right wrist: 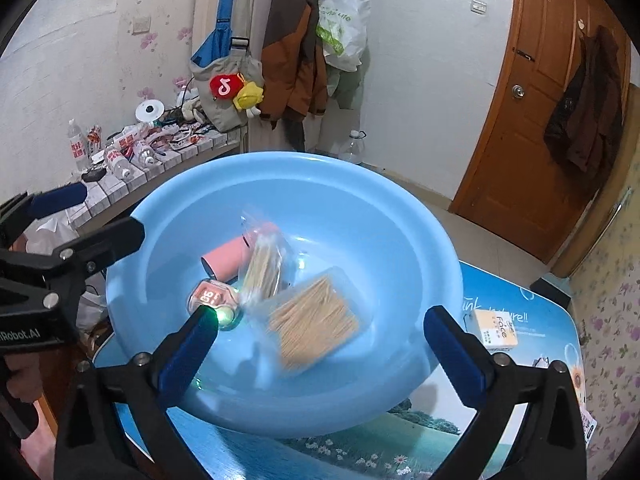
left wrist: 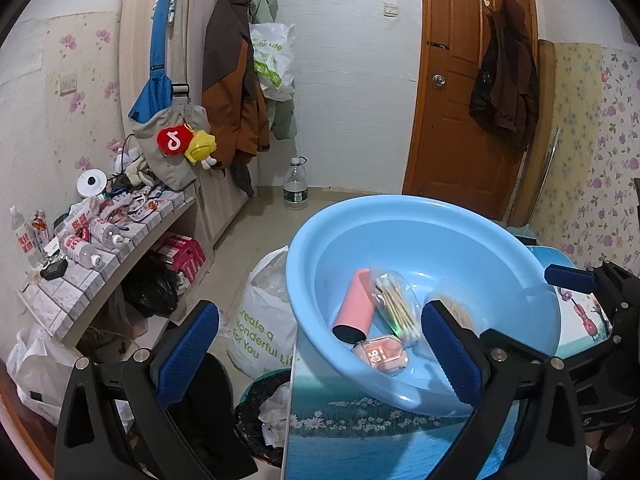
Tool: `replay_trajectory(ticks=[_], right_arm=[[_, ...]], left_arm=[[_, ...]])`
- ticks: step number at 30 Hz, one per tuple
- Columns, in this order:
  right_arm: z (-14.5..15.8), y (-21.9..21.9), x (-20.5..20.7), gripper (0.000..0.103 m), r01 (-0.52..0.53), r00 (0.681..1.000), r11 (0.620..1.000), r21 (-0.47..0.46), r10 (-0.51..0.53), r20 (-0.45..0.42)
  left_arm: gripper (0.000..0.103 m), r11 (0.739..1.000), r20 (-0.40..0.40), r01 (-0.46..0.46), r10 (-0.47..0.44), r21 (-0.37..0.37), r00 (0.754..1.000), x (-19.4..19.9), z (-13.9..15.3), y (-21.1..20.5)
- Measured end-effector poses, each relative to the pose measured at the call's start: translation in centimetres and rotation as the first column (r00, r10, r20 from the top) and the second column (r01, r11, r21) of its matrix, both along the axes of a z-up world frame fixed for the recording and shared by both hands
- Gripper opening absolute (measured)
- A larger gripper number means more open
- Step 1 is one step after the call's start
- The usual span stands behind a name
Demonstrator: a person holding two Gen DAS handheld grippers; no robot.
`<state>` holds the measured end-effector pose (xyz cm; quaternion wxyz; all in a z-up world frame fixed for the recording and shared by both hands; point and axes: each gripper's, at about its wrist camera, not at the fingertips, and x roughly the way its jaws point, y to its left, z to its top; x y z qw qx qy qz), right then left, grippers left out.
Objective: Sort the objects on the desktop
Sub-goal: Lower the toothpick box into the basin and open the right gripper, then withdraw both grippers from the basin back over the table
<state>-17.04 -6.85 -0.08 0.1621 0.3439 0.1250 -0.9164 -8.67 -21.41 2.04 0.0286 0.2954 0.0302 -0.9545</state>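
A light blue plastic basin [left wrist: 460,216] [right wrist: 400,200] stands on a table with a printed landscape top [left wrist: 360,432] [right wrist: 528,320]. Inside lie a pink cylinder [left wrist: 354,306] [right wrist: 226,258], a bag of cotton swabs [left wrist: 398,304] [right wrist: 264,264], a pink earbud case with a lit display [left wrist: 380,356] [right wrist: 210,298] and a blurred pack of toothpicks [right wrist: 314,322]. My left gripper [left wrist: 320,344] is open at the basin's near left rim. My right gripper [right wrist: 320,344] is open and empty above the basin's near side. A yellow tissue pack [right wrist: 494,330] lies on the table to the right.
A tiled shelf [left wrist: 100,256] with bottles and clutter runs along the left wall. A white bag [left wrist: 260,320] and a black-lined bin [left wrist: 260,420] stand on the floor by the table. Coats hang on the wall; a wooden door [left wrist: 460,100] is at the back.
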Motion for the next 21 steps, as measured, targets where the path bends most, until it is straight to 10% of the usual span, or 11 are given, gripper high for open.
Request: replay_trajectory(ticks=[21], right_arm=[[2.5, 3.6, 2.9, 0.103, 0.031, 0.999, 0.998, -0.046, -0.033, -0.028]], left_arm=[[0.103, 0.998, -0.024, 0.063, -0.063, -0.013, 0.998, 1.6, 1.7, 3.5]])
